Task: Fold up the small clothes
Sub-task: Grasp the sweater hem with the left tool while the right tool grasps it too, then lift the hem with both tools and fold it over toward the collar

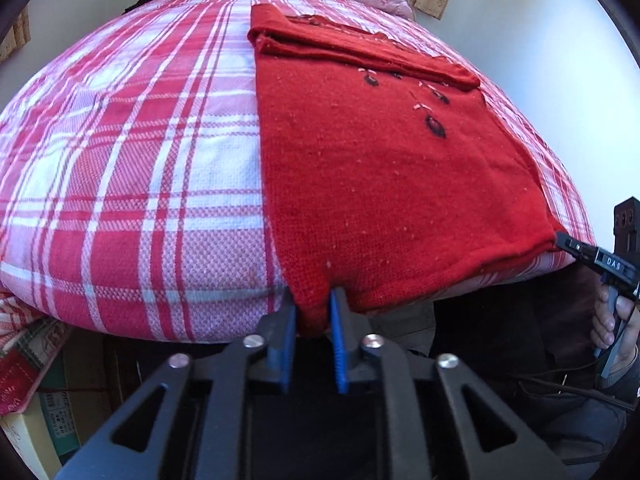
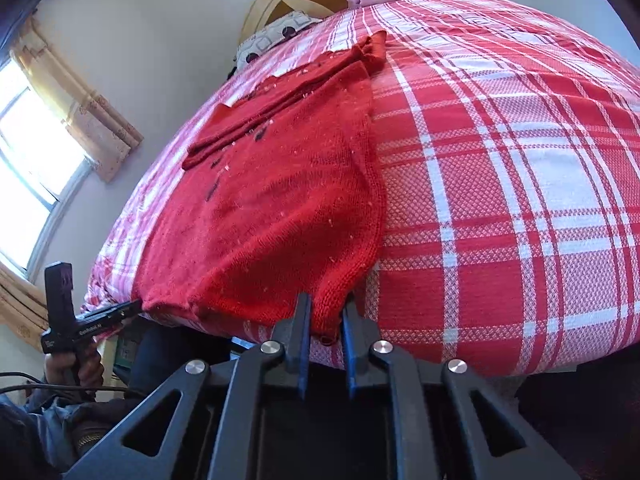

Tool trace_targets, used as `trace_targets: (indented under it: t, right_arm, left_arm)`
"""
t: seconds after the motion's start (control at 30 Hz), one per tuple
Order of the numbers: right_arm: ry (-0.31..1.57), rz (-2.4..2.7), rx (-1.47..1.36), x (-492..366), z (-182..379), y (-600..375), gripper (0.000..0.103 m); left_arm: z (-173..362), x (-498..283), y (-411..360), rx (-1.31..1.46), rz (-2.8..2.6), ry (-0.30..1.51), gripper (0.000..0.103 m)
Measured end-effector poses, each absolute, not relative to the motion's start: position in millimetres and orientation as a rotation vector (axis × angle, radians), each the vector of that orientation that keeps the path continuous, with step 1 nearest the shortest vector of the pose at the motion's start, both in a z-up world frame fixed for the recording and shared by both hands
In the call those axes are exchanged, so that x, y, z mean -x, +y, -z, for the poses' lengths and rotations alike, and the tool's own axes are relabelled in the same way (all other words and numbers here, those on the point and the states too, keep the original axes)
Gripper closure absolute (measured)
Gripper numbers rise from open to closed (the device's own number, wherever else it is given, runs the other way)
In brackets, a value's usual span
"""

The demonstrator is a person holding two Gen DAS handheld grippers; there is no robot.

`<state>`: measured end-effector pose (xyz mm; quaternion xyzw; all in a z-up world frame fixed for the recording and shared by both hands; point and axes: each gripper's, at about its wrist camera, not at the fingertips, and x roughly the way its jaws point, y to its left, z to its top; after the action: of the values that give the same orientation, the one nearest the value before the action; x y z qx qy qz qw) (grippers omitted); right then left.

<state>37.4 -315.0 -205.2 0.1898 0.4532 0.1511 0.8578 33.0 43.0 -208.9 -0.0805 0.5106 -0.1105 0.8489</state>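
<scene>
The bed [image 1: 120, 168] under its red checked cover carries your red sweater [image 1: 360, 168], lying flat, its hem hanging over the near edge. Towards the headboard the sleeves are already folded across the sweater's chest; the body is not yet folded, so I judge you roughly midway. Your left gripper [image 1: 314, 312] is pinched on one hem corner, your right gripper [image 2: 325, 320] on the other.
</scene>
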Motion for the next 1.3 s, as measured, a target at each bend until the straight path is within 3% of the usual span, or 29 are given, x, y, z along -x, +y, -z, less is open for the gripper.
trace_targets:
  t: [0.13,0.6,1.3]
  right_arm:
    - [0.935,-0.309,-0.395,-35,202,-316,0.092]
    - [0.728,-0.395,-0.500,-31,148,-334,0.093]
    - [0.619,-0.379,-0.471,-162,76,-336,0.095]
  left_arm:
    - [195,-27,41,0.143,0.251,1.024,0.096]
    - [142,-43,80,0.384,0.362,0.796,0.096]
    - [85,-167,91,0.410,0.341,0.652,0.097]
